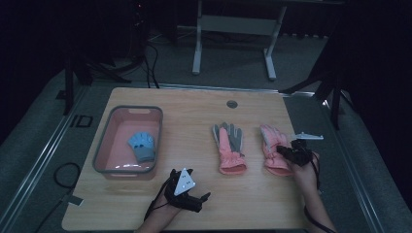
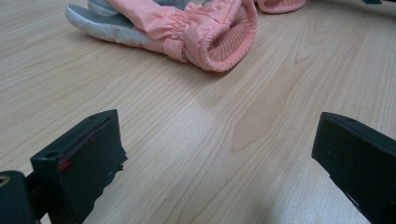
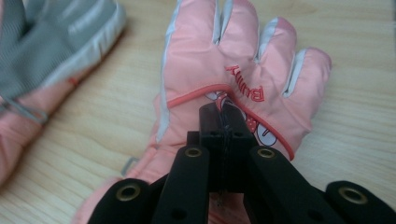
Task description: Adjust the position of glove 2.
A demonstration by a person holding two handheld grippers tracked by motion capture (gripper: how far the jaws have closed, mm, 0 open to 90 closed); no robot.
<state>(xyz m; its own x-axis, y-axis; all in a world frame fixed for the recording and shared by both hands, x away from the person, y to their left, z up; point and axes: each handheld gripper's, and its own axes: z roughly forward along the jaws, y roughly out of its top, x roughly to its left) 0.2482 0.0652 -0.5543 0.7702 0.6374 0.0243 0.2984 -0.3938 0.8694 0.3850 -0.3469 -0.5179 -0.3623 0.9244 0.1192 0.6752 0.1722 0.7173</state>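
A blue glove lies inside the pink basin on the wooden table.

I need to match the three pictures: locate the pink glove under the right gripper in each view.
High view: right glove, right of centre on the table.
Left gripper view: its cuff at the top edge, right of centre.
Right gripper view: centre, back up.
Shared landmark: the other glove beside it.

L tool open — R tool clamped.

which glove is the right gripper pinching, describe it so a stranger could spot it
On the wooden table, two pink gloves lie right of the pink bin. It is the right-hand glove, under the right gripper. Its pink back faces up, while its neighbour shows a grey palm.
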